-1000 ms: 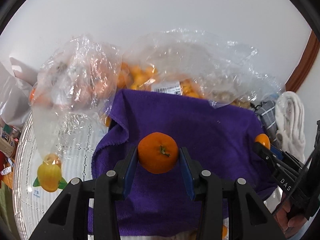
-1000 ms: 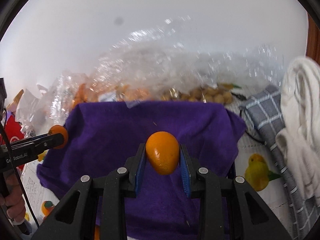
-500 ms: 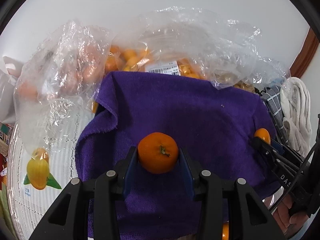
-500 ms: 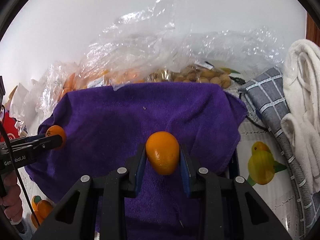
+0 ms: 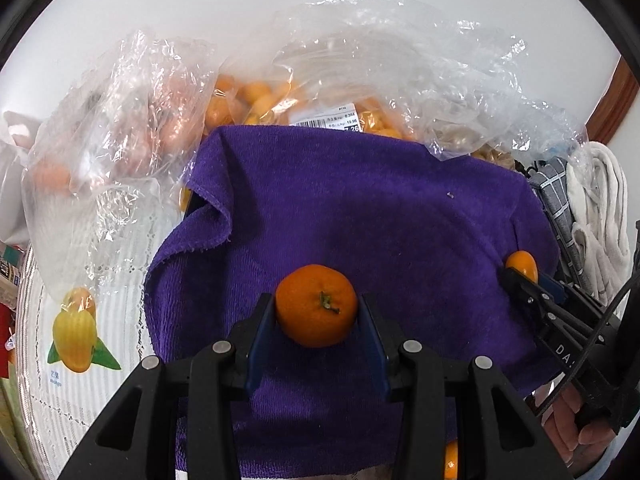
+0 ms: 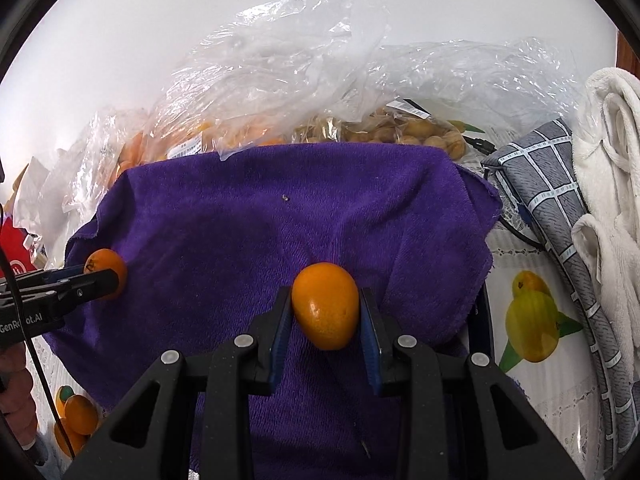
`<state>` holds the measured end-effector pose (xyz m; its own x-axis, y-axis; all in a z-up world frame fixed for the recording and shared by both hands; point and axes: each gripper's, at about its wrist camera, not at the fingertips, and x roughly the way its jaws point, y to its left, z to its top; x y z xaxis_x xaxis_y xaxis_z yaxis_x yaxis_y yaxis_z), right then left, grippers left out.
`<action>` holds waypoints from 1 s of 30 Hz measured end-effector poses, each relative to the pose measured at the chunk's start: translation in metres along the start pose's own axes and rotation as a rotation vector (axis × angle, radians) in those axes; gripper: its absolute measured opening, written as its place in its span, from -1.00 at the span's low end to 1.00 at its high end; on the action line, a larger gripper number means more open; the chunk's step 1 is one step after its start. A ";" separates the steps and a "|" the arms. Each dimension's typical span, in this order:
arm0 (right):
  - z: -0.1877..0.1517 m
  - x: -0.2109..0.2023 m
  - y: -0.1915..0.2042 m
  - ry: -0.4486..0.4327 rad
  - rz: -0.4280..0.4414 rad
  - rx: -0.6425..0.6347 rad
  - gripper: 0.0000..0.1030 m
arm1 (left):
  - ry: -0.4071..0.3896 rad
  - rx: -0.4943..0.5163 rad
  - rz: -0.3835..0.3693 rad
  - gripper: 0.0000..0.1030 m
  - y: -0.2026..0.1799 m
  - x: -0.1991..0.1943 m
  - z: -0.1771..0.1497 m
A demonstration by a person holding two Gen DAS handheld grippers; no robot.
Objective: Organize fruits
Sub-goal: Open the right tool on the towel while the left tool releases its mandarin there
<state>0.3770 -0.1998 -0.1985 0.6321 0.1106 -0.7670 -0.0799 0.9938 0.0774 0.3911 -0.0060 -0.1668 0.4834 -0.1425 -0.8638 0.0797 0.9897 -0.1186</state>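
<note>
The left gripper [image 5: 316, 316] clamps a round orange tangerine [image 5: 316, 305]; the right gripper [image 6: 325, 312] clamps an oval orange citrus fruit [image 6: 325, 305], both over the purple terry towel [image 5: 360, 208]. Beyond, clear plastic bags [image 5: 360, 76] hold small orange fruits [image 5: 256, 94] and tan round fruits [image 6: 416, 134].

Left wrist view: from behind the left gripper [image 5: 316, 312], facing forward and down, close over the purple towel [image 5: 360, 208]. Right wrist view: same close, downward aim along the right gripper [image 6: 325, 306]. Shared: towel, plastic bags [image 6: 280, 80] behind it, and each gripper in the other's view
</note>
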 end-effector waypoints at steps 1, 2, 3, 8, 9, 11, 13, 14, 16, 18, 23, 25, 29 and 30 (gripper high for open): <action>0.000 -0.001 0.000 -0.001 -0.004 -0.001 -0.32 | 0.001 0.006 0.003 -0.22 -0.001 0.000 0.000; 0.000 -0.002 0.000 -0.003 -0.008 -0.002 -0.22 | 0.001 0.013 0.006 -0.22 -0.001 -0.001 -0.001; 0.000 -0.003 0.000 -0.007 -0.015 -0.004 -0.07 | 0.004 0.020 0.008 -0.22 -0.003 -0.002 -0.002; 0.005 -0.016 0.004 -0.027 -0.051 -0.005 0.15 | -0.014 0.033 0.006 0.09 -0.009 -0.011 0.001; 0.006 -0.019 0.004 -0.029 -0.057 -0.001 0.20 | -0.033 0.035 0.002 0.16 -0.010 -0.017 0.002; 0.004 -0.031 0.003 -0.046 -0.082 0.006 0.26 | -0.061 0.041 0.004 0.25 -0.012 -0.027 0.002; 0.001 -0.044 0.003 -0.068 -0.115 -0.006 0.26 | -0.091 0.048 0.004 0.25 -0.014 -0.040 0.003; -0.001 -0.051 0.004 -0.077 -0.131 -0.016 0.26 | -0.103 0.048 0.003 0.25 -0.015 -0.046 0.004; -0.005 -0.067 0.005 -0.094 -0.150 -0.028 0.26 | -0.133 0.045 -0.007 0.25 -0.018 -0.061 0.005; -0.009 -0.083 0.008 -0.112 -0.166 -0.028 0.26 | -0.175 0.054 -0.025 0.25 -0.020 -0.080 0.002; -0.026 -0.115 0.019 -0.087 -0.171 -0.031 0.26 | -0.236 0.090 -0.040 0.25 -0.020 -0.118 -0.016; -0.037 -0.124 0.024 -0.083 -0.164 -0.038 0.26 | -0.230 0.102 -0.020 0.25 -0.017 -0.127 -0.027; -0.060 -0.135 0.033 -0.062 -0.143 -0.028 0.26 | -0.240 0.116 0.024 0.25 -0.006 -0.152 -0.059; -0.066 -0.139 0.034 -0.050 -0.131 -0.016 0.25 | -0.242 0.116 0.032 0.25 -0.004 -0.159 -0.068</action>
<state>0.2354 -0.1826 -0.1318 0.6754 -0.0190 -0.7372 -0.0066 0.9995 -0.0319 0.2547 0.0131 -0.0628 0.6807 -0.1239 -0.7220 0.1537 0.9878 -0.0246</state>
